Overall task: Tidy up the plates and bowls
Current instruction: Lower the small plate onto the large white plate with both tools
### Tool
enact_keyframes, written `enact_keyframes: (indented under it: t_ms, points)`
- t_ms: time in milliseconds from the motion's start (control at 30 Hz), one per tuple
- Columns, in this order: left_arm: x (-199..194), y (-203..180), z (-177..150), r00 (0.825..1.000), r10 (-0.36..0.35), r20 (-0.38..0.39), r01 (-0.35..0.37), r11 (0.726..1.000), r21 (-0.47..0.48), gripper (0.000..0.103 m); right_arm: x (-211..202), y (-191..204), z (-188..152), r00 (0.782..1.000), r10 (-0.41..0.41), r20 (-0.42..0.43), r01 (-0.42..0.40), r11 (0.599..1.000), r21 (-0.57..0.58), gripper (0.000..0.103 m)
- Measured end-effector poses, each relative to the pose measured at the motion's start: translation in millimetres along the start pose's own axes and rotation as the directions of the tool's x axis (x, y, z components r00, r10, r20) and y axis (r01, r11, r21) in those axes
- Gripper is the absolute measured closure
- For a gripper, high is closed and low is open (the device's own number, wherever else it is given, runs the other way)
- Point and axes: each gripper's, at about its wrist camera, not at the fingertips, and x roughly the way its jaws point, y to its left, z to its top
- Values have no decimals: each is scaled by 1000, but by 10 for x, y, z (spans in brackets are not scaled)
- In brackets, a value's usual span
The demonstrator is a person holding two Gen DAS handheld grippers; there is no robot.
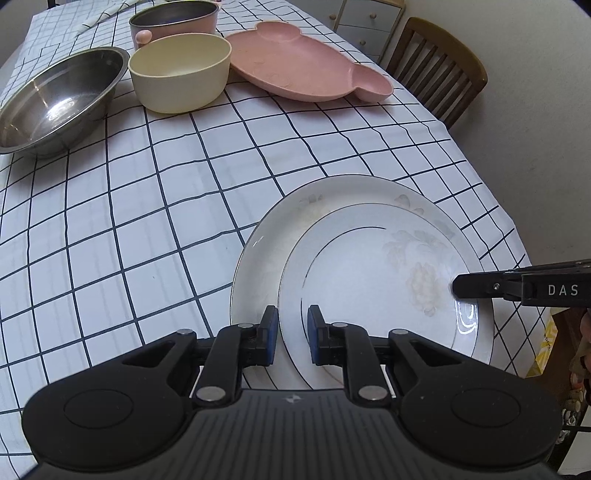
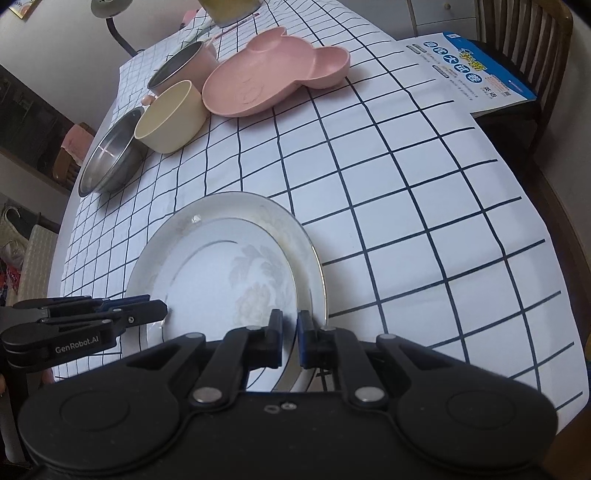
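Closest to the lens are the left tongs (image 1: 291, 332), bottom centre of the left view, with the rim of the small plate (image 1: 369, 280) running up between their blue pads. They look clamped on that rim. The right tongs (image 2: 290, 328) are clenched on the opposite edge of the same plate, and you can see their black tip poking in from the right side of the left view.

Makes sense to me: a flat, slick plate is easier to steer with a pinch on each side than from one edge. The small plate sits on top of the big plate (image 1: 266, 240), lower right of the checked tablecloth (image 1: 147, 221), so I'd guess the stacking part is about done.

The rest is bunched in the upper left: steel bowl (image 1: 59, 99), cream bowl (image 1: 181, 70), pink tray (image 1: 303, 62) and a pink pot (image 1: 173, 22) half hidden behind the cream bowl.

What I can't make out:
- Where the pads actually bite the rim, because the tongs' own bodies cover the near edges of both plates.
- Whether the small plate is fully resting or held a hair above the big one.

The pot's far side is cut off at the top.
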Motion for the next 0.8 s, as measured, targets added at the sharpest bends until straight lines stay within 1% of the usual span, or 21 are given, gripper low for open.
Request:
enact_keyframes:
  t_ms: [200,300,433,600,700,800]
  points:
    - [-17,13,4,1000,2,-8,-2,1000,-7,87,18,28,21,1000,-6,-4,6,999,-33,94]
    - [-45,-8,3,1000,22,-9,-22,1000,0,87,24,36,34,1000,-10,-2,10,999,-42,94]
    - [-111,49,-25,1000,17,-8,-17,999,-41,87,32,54,53,1000,-20,-4,19,998,-59,94]
    - [-211,42,-58,999,45,18,-45,998,-47,87,41,101,60,999,-33,-2,32,995,-95,93]
    - [-271,67,-75,998,51,35,-48,996,-72,87,52,141,64,999,-48,2,48,991,-124,92]
    - [-339,87,-101,997,63,53,-58,994,-89,87,17,167,71,999,-52,17,54,986,-159,87]
